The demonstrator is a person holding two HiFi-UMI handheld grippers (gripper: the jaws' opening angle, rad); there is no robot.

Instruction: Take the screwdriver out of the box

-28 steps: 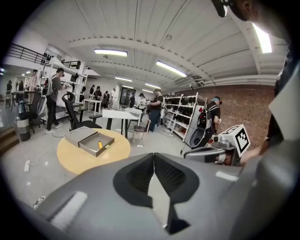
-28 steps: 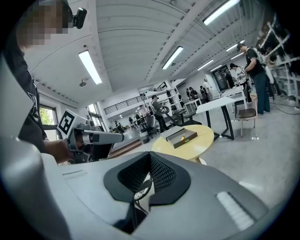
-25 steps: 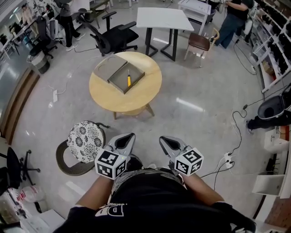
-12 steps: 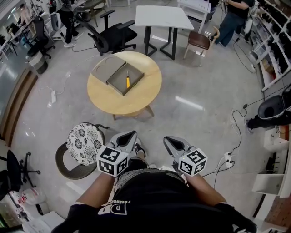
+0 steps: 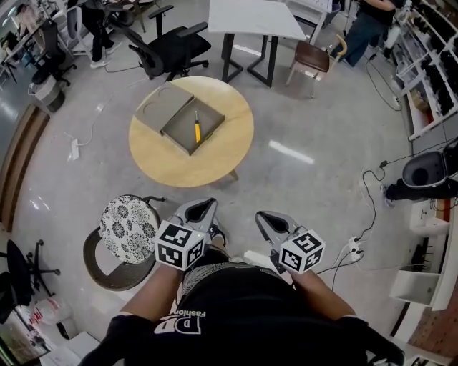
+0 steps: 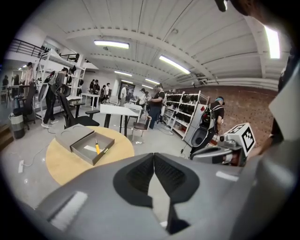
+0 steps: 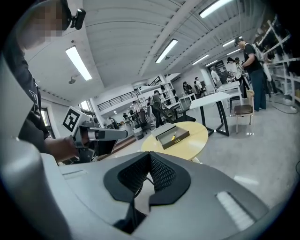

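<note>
A yellow-handled screwdriver [image 5: 197,127] lies in an open grey box [image 5: 179,134] on a round wooden table [image 5: 215,157] some way ahead of me. The box's lid [image 5: 159,107] lies beside it on the left. The box [image 6: 84,151] and screwdriver [image 6: 97,146] also show in the left gripper view, and small in the right gripper view, box [image 7: 169,137]. My left gripper [image 5: 202,209] and right gripper [image 5: 266,220] are held close to my body, far short of the table. Both are shut with nothing in them, left gripper [image 6: 153,157], right gripper [image 7: 150,157].
A stool with a floral cushion [image 5: 129,225] stands at my left, between me and the table. Behind the table are a black office chair [image 5: 175,46], a white desk [image 5: 254,18] and a brown chair [image 5: 313,64]. Cables and a power strip [image 5: 356,246] lie on the floor at right.
The table and box have shifted left and slightly nearer in the head view as I step forward. Both grippers stay shut and close to my body.
</note>
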